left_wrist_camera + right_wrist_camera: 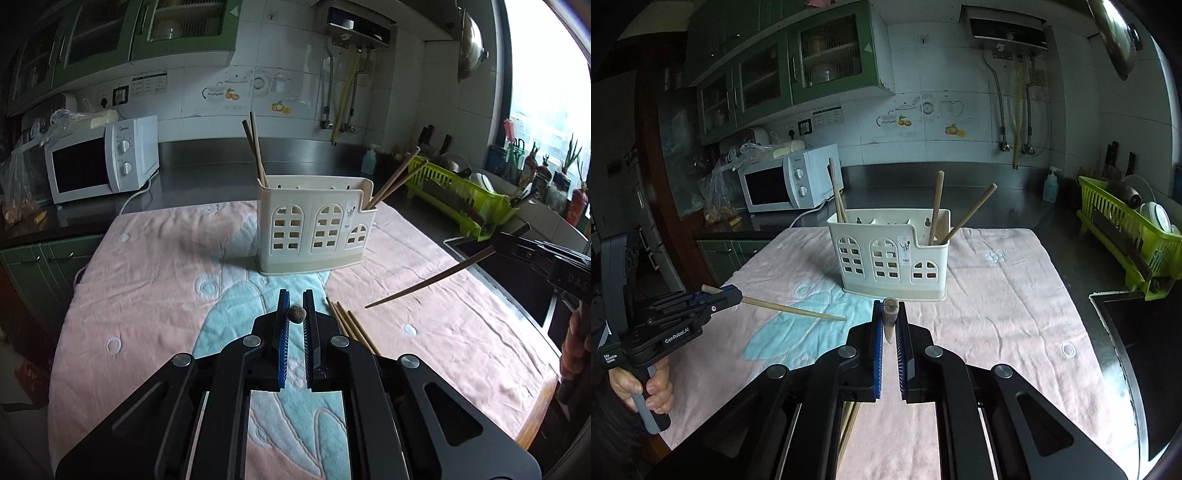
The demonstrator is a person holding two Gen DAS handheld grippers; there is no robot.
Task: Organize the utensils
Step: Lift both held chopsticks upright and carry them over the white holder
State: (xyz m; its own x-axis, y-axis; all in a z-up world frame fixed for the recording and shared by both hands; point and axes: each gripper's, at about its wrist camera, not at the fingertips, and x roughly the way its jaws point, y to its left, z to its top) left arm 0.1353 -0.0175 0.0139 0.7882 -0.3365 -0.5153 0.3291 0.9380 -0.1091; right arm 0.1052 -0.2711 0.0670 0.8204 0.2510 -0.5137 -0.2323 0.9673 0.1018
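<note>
**Both claws grasping chopsticks**

Left claw [296, 301] is clenched on one chopstick [792, 309]; right claw [889, 311] grips another chopstick [428, 282]. Both are held above the pink towel [155, 266], near the utensil holder [314, 232]. Spare chopsticks [349, 325] lie on the towel.

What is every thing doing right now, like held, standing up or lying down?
Left tool: shut on a chopstick, held above the cloth.
Right tool: shut on another chopstick.
Holder: upright on the pink cloth.
Chopsticks in holder: standing, leaning.
Loose chopsticks: lying on the cloth.
Microwave: door closed.
</note>
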